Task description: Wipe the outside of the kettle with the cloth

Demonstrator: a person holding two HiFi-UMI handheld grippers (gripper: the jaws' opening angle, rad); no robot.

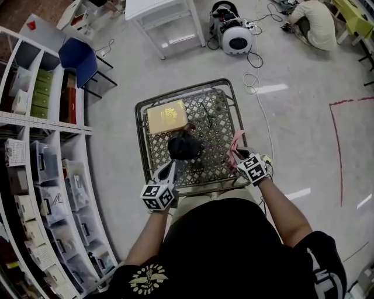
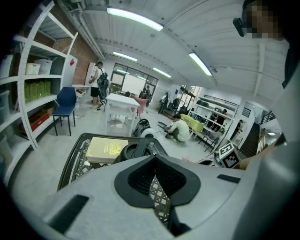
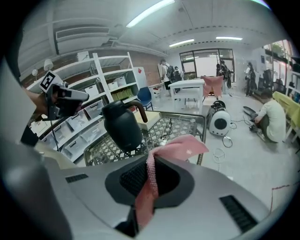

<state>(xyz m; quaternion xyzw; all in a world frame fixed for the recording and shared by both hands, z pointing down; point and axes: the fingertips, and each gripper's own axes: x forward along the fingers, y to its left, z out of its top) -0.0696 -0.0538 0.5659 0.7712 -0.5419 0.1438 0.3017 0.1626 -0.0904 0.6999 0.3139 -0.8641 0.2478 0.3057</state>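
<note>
Right gripper (image 3: 149,180) clamps cloth (image 3: 180,149) beside cart rim (image 3: 203,129).

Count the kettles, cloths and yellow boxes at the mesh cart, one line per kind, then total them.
kettle: 1
cloth: 1
yellow box: 1
Total: 3

Indoor, bright, even light from ceiling tube lights (image 2: 135,18); long tube (image 3: 150,12) blown out white. Head view: pale floor (image 1: 292,134) carries white glare streaks (image 1: 272,89); shadows short, soft. Kettle (image 3: 121,124) near-black, faint sheen, little surface detail. Both gripper views: strong fisheye, shelves and ceiling bend, dark vignette in corners. Bodies of left gripper (image 2: 154,159) and right gripper (image 3: 150,161), close to lens, slightly soft. Far room reasonably sharp.
</note>
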